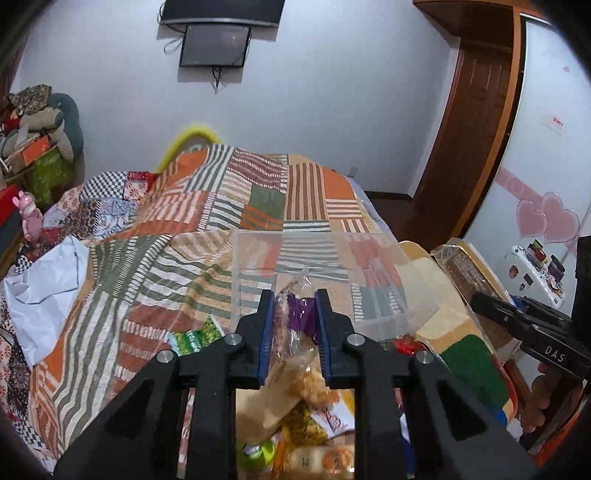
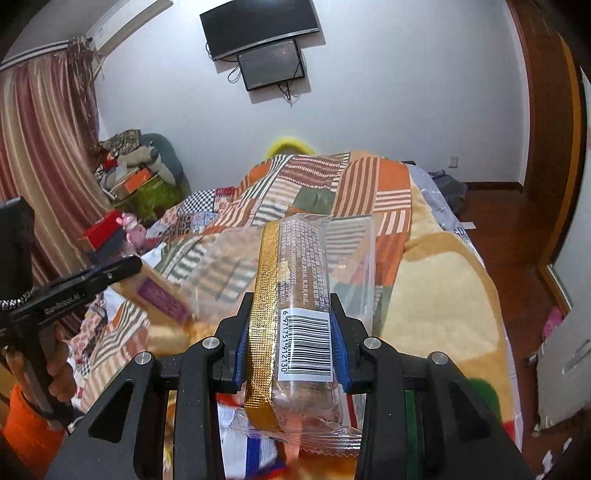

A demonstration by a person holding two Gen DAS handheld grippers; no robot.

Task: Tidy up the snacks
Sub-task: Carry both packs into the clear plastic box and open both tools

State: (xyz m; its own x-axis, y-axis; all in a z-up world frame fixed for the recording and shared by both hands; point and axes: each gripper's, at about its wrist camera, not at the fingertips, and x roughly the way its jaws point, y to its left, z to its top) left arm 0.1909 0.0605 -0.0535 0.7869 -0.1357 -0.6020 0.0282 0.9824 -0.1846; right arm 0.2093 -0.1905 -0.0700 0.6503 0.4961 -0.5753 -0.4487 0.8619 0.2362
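Quilt (image 1: 229, 206) orange-green striped patchwork; snack wrapper (image 2: 291, 295) gold-edged.

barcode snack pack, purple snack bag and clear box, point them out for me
barcode snack pack (image 2: 304, 339), right wrist view, on its white barcode label
purple snack bag (image 1: 301, 314), left wrist view, on its purple print
clear box (image 1: 373, 258), left wrist view, on its far transparent wall

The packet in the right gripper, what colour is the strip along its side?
Gold, on a clear wrapper; the right wrist view shows it best.

home bedroom | patchwork quilt (image 1: 229, 206) on bed | wall TV (image 2: 258, 26) | curtain (image 2: 44, 140)
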